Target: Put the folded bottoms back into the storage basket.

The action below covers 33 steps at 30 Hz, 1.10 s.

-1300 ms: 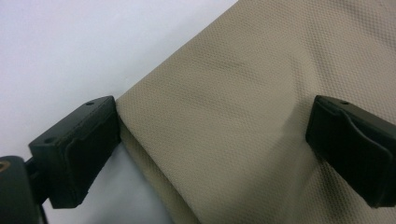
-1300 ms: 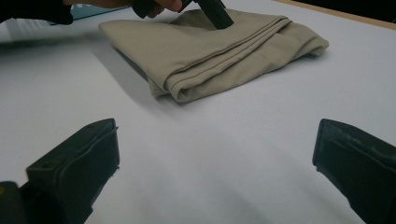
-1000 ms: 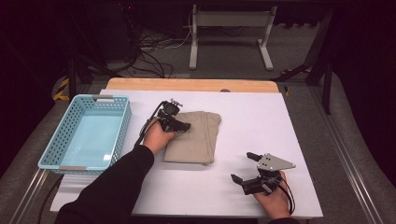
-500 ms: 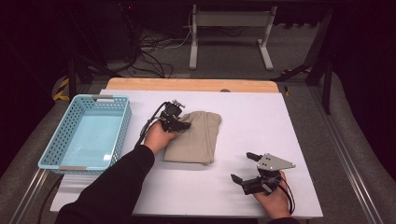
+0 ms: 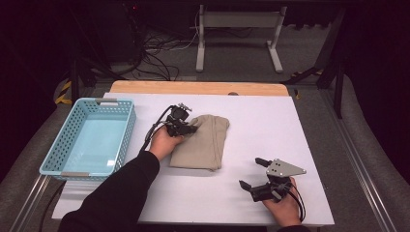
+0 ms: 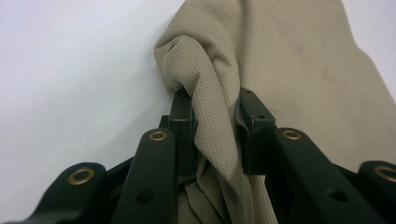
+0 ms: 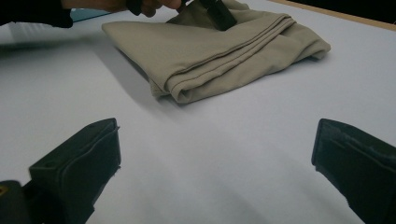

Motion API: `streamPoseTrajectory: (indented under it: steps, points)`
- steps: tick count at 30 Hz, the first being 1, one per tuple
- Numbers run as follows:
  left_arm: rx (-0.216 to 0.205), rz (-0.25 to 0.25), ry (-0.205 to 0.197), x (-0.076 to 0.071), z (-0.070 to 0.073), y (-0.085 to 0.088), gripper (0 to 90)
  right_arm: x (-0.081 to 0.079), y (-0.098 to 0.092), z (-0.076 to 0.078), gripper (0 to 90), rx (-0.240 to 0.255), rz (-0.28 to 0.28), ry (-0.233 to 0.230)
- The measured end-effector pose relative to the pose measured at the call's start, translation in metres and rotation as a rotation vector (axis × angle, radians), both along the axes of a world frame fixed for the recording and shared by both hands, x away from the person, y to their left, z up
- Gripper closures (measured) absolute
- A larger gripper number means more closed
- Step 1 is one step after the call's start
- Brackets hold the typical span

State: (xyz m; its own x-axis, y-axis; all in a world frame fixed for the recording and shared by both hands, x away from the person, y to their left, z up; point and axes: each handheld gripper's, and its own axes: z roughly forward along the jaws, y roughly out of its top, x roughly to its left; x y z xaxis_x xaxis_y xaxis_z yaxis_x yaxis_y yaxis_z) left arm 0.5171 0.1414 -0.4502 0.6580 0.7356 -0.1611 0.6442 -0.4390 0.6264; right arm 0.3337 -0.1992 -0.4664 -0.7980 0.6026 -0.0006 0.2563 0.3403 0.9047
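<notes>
Left gripper (image 6: 215,122), jaws just closed, pinches only a bunched corner of the folded cloth (image 5: 203,142) mid-table, so lifting may unfold it or slip; right gripper (image 5: 255,174) gapes idle near the front edge.

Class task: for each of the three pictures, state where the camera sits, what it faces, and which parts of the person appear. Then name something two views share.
High view: above the table's near side, looking forward and down; both forearms, left tool, right tool.
Left gripper view: rides the left tool, whose jaws have just been closing, pinching the folded beige cloth.
Right gripper view: rides the right tool, its jaws wide apart, facing across the white tabletop.
Shared: all three show the cloth.
</notes>
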Motion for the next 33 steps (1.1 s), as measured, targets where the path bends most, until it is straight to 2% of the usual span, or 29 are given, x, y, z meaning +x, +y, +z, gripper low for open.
streamPoseTrajectory:
  steps: [8, 13, 18, 20, 26, 29, 33]
  points:
    - [-0.088, -0.001, -0.068, -0.008, 0.022, 0.005, 72.1, -0.001, -0.001, 0.001, 1.8, 0.008, 0.003, -0.002]
    - [-0.133, -0.024, -0.115, -0.017, 0.039, 0.006, 72.3, -0.001, -0.001, 0.001, 1.2, 0.013, 0.000, -0.006]
    - [-0.239, -0.049, -0.124, -0.023, 0.053, 0.011, 72.4, -0.002, -0.001, 0.001, 0.3, 0.023, 0.007, -0.014]
    - [-0.263, -0.058, -0.138, -0.026, 0.060, 0.012, 72.4, -0.002, -0.001, 0.002, 0.1, 0.023, 0.011, -0.020]
    - [-0.294, -0.092, -0.192, -0.035, 0.079, 0.012, 72.5, -0.004, -0.004, 0.002, 0.0, 0.038, -0.003, -0.028]
    - [-0.322, -0.098, -0.205, -0.038, 0.086, 0.013, 72.6, -0.004, -0.006, 0.001, 0.0, 0.048, -0.011, -0.026]
    - [-0.327, -0.114, -0.234, -0.045, 0.097, 0.014, 72.7, -0.004, -0.006, 0.001, 0.0, 0.046, -0.016, -0.023]
